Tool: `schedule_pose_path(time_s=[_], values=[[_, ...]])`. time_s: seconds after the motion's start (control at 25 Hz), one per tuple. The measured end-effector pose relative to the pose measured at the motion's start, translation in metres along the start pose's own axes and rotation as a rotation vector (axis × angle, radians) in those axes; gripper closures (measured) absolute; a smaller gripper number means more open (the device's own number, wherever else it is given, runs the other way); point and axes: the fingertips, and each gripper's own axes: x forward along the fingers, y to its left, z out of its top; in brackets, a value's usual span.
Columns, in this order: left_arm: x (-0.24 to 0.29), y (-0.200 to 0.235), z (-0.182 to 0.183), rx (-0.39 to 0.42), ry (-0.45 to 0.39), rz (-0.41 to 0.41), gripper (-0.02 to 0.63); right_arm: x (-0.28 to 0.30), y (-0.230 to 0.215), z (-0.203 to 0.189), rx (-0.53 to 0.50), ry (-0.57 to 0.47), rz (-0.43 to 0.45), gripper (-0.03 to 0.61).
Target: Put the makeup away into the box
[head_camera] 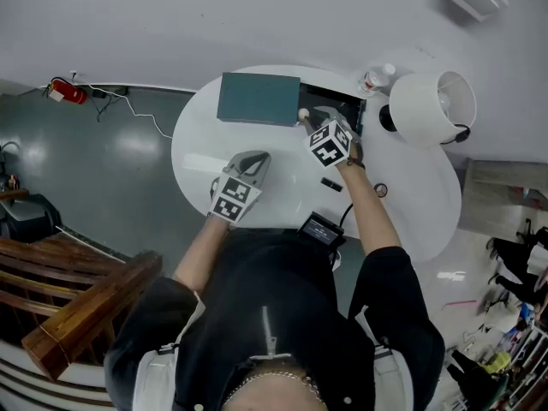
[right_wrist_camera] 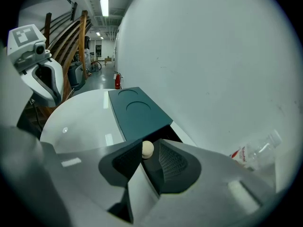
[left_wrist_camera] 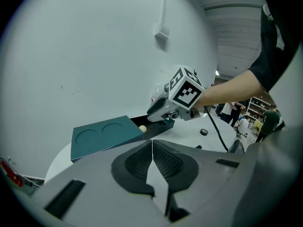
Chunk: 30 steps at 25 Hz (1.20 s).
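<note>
A teal box lies at the far side of the round white table (head_camera: 214,157), with its lid (head_camera: 259,98) slid left off the dark open part (head_camera: 341,103). A small cream ball (head_camera: 303,114) rests at the lid's edge inside that opening. My right gripper (head_camera: 310,120) hovers just above it. In the right gripper view the jaws (right_wrist_camera: 150,151) stand apart and the ball (right_wrist_camera: 147,148) lies beyond the tips, untouched. My left gripper (head_camera: 255,159) hangs over the table's middle. Its pads (left_wrist_camera: 152,145) meet with nothing between them.
A short black stick (head_camera: 331,184) and a small round black piece (head_camera: 380,190) lie on the table to the right. A dark device (head_camera: 321,229) sits at the near edge. A plastic bottle (head_camera: 374,79) and a white lamp (head_camera: 428,101) stand behind the box.
</note>
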Motion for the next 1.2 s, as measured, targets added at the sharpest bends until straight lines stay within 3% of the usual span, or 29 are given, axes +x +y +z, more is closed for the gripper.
schedule_pose_path(time_s=[0.76, 1.0, 1.2], values=[[0.019, -0.046, 0.013, 0.137, -0.005, -0.189, 0.6, -0.076, 0.01, -0.078, 0.114, 0.065, -0.147, 0.482], [0.027, -0.064, 0.014, 0.167, 0.0, -0.238, 0.6, -0.092, 0.025, -0.114, 0.132, 0.105, -0.152, 0.482], [0.028, -0.076, 0.008, 0.173, 0.007, -0.264, 0.6, -0.097, 0.052, -0.138, 0.129, 0.115, -0.089, 0.46]])
